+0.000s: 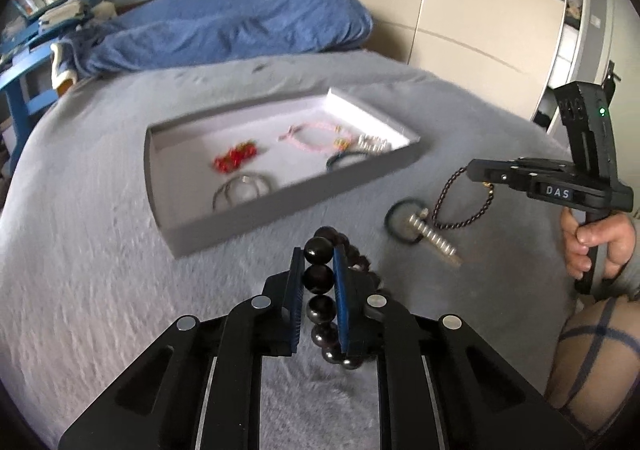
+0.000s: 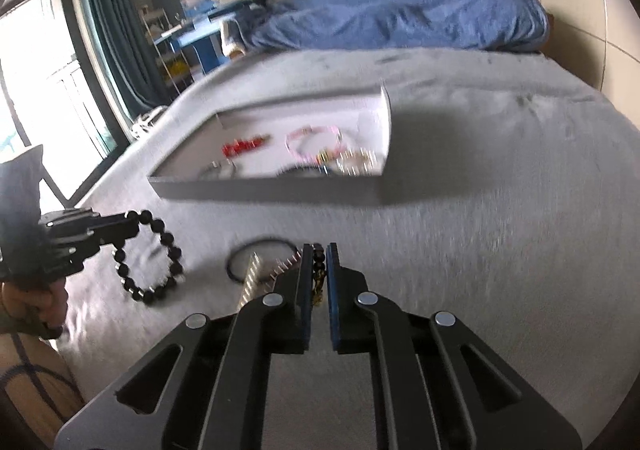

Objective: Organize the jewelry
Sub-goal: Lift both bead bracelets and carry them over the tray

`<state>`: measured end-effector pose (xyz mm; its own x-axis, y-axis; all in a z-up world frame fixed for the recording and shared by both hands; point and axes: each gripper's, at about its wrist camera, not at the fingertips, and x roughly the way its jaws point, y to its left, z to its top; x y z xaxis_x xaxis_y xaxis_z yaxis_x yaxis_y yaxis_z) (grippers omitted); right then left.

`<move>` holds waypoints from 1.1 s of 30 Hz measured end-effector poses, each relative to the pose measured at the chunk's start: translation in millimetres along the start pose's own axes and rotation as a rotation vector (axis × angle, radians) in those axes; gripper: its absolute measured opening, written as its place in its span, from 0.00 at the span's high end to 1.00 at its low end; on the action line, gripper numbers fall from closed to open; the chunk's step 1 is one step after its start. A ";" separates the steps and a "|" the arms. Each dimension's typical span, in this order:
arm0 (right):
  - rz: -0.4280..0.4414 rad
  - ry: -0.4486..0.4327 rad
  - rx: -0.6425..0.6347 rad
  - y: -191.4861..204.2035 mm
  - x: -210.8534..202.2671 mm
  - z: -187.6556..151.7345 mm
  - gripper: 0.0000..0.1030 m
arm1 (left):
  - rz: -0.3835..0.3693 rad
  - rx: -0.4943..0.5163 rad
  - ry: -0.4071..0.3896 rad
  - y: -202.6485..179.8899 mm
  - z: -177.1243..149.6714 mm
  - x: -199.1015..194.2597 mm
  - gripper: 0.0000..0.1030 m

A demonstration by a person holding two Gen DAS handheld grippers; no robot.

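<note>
Jewelry is split between the grey tray [image 1: 256,206] on the bed [image 1: 100,270] and both grippers. Leftmost, the left gripper [image 1: 318,262] has its fingers clamped on the black bead bracelet [image 1: 320,278], which hangs clear of the cover. Carry it level over the tray's near wall and lower it into a bare patch — away from the red piece [image 1: 234,158] and the metal rings [image 1: 240,190]. Further right, the right gripper [image 2: 319,262] has its fingers closed on a dark chain [image 2: 318,274] (gold clasp dangling); lift it clear of the hair tie [image 1: 402,220] and the silver bracelet [image 1: 434,240] before moving it across.
</note>
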<state>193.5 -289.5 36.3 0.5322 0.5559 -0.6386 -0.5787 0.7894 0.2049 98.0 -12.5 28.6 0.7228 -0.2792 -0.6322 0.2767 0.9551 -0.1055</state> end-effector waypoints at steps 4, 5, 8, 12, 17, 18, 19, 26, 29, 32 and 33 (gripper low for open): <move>0.007 -0.035 -0.041 11.3 -7.7 17.6 0.94 | -0.010 -0.008 -0.037 -0.4 13.6 -8.3 0.86; 0.009 -0.040 -0.048 13.4 -8.6 21.3 0.94 | -0.009 -0.009 -0.046 0.1 17.6 -9.8 0.86; 0.012 -0.052 -0.064 17.7 -8.8 32.2 0.94 | -0.001 -0.010 -0.066 2.6 27.7 -11.7 0.86; 0.010 -0.059 -0.091 24.0 -3.4 49.2 0.94 | 0.012 -0.022 -0.095 11.2 42.6 -13.6 0.86; 0.008 -0.060 -0.121 31.0 5.8 68.5 0.94 | 0.023 -0.035 -0.129 22.2 65.5 -14.6 0.86; 0.008 -0.060 -0.127 32.5 9.2 73.8 0.94 | 0.025 -0.033 -0.133 23.4 69.5 -14.1 0.86; 0.008 -0.060 -0.130 33.5 11.2 77.2 0.94 | 0.028 -0.029 -0.137 24.0 74.1 -14.0 0.86; 0.012 -0.022 -0.152 41.3 44.5 96.7 0.94 | 0.047 -0.057 -0.151 35.5 99.0 -0.6 0.86; 0.011 -0.007 -0.161 45.6 57.6 100.4 0.94 | 0.039 -0.080 -0.150 39.4 103.7 8.8 0.86; 0.012 0.001 -0.155 47.2 69.4 104.4 0.94 | 0.035 -0.094 -0.139 37.5 106.3 22.0 0.86; 0.012 0.004 -0.149 46.6 73.0 105.4 0.94 | 0.033 -0.096 -0.135 36.9 106.7 25.0 0.86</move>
<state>270.6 -184.7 77.4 0.5223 0.5641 -0.6395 -0.6708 0.7348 0.1003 193.8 5.2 90.9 0.8109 -0.2522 -0.5281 0.1947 0.9672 -0.1631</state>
